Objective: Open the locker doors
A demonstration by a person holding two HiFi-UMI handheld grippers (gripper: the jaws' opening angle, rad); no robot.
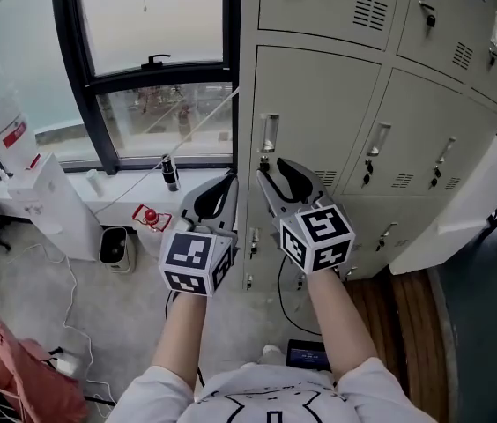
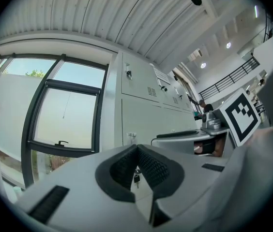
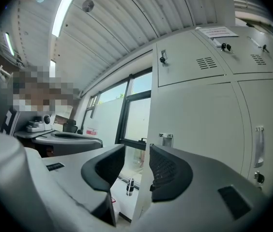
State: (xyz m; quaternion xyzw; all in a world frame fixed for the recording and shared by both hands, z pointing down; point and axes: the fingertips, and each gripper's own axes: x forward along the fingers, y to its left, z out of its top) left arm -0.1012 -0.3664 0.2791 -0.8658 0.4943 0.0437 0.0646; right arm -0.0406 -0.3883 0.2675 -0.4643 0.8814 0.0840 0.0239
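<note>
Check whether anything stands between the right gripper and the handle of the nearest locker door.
Nothing visible does: the right gripper, jaws apart, points at the locker door below its handle, with clear air between.

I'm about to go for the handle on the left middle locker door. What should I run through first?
1. Jaws of the right gripper apart: ok.
2. Right jaws empty: ok, nothing stands between them.
3. The silver recessed handle between the right jaws: not ok, it sits above the gap.
4. The pale grey metal locker door open: not ok, it is shut.
5. Door unlocked: cannot tell; a small key hangs below the handle.
6. Jaws of the left gripper apart: not ok, they are together.
</note>
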